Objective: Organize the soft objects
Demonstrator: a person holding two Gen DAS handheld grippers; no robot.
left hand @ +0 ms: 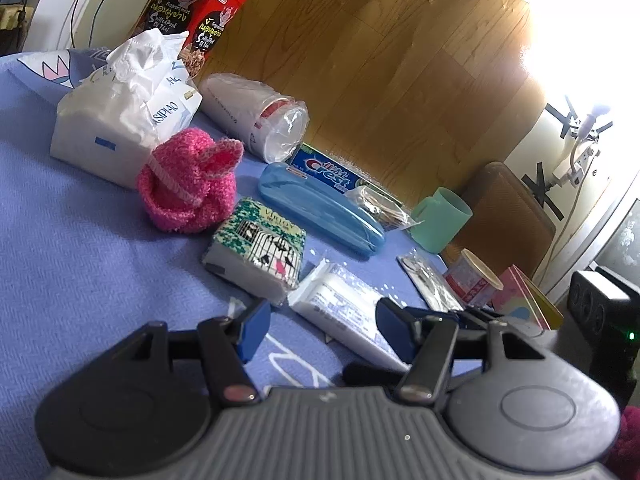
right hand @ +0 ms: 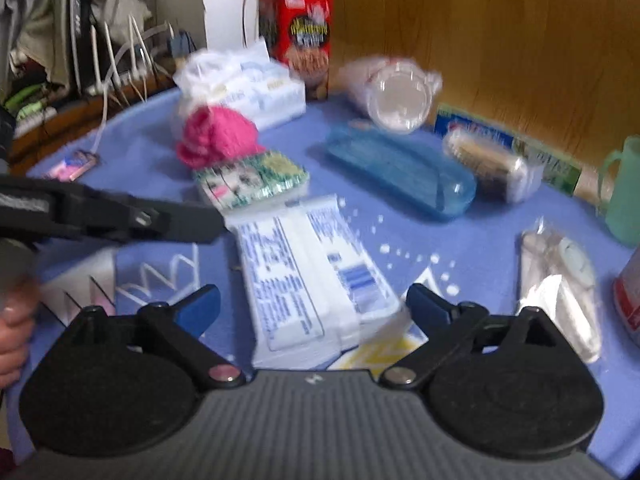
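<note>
A pink fuzzy knit piece (left hand: 188,184) lies on the blue cloth beside an open white tissue pack (left hand: 120,120); both also show in the right wrist view, the knit piece (right hand: 218,136) and the pack (right hand: 244,88). A green patterned tissue packet (left hand: 260,252) (right hand: 252,180) and a flat white wipes pack (left hand: 348,312) (right hand: 308,272) lie nearer. My left gripper (left hand: 320,332) is open and empty, just short of the packet and wipes. My right gripper (right hand: 312,312) is open, its fingers either side of the wipes pack. The left gripper's arm (right hand: 112,216) crosses the right view.
A red snack tin (left hand: 192,12), a sleeve of plastic cups (left hand: 260,116), a Crest box (left hand: 332,172), a blue case (left hand: 320,208), a green mug (left hand: 440,216), a small can (left hand: 476,284) and wrapped items (right hand: 560,288) crowd the far side. Wooden panelling stands behind.
</note>
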